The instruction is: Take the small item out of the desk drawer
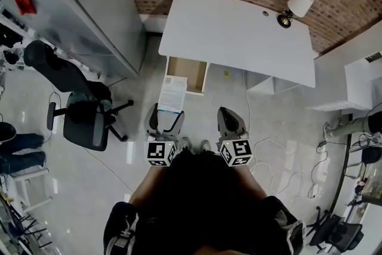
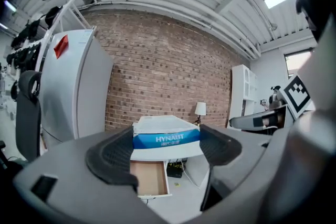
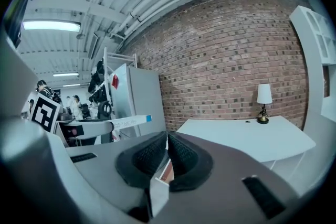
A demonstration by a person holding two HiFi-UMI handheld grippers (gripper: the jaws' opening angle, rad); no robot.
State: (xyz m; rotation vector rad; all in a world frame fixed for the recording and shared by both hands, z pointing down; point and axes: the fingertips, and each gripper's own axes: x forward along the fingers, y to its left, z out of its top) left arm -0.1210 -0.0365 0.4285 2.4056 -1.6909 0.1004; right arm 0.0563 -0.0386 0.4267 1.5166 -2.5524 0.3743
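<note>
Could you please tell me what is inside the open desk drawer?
Only bare wooden bottom shows in the drawer. Its back is hidden: by the desk in the head view, by the white-and-blue box held in the left gripper in that gripper's view.

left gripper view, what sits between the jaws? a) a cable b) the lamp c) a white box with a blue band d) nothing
C: the left gripper is shut on both sides of the white box with a blue band, with the open drawer seen beyond it.

Cardboard box [image 2: 166, 139], wooden drawer [image 2: 149, 177]
</note>
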